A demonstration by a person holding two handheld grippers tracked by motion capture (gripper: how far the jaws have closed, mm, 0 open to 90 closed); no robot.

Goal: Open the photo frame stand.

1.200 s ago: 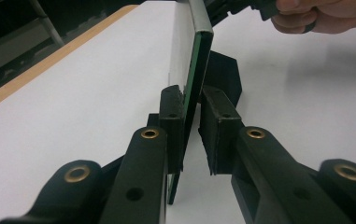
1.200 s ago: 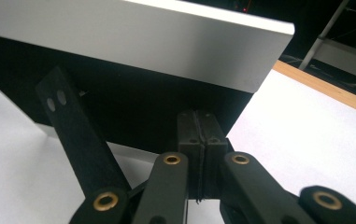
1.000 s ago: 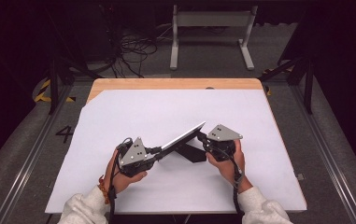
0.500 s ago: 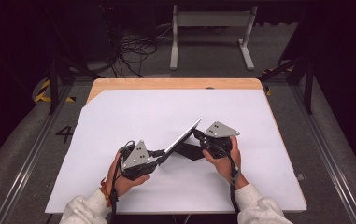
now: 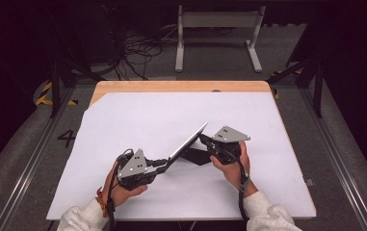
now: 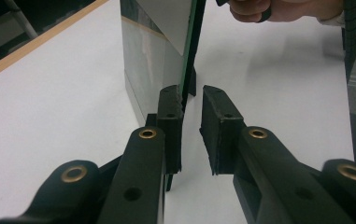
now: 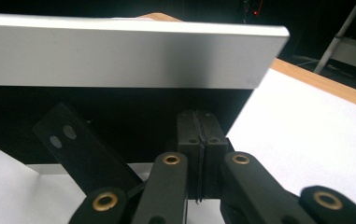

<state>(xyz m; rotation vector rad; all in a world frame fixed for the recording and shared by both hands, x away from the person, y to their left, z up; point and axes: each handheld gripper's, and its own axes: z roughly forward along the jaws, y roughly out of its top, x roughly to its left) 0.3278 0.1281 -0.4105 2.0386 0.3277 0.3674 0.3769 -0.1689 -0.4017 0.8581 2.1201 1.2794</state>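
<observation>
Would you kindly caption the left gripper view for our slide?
Left gripper, jaws open, straddles the edge of an upright framed panel on the white table.

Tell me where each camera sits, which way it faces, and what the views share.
High view: above the person's side, looking forward and down on the white table; both forearms, left gripper, right gripper.
Left gripper view: along its own jaws, slightly apart, at the edge of the framed panel; the other hand beyond.
Right gripper view: along pressed-together jaws toward the panel's dark back and stand.
Shared: all three show the framed panel and table.
</observation>
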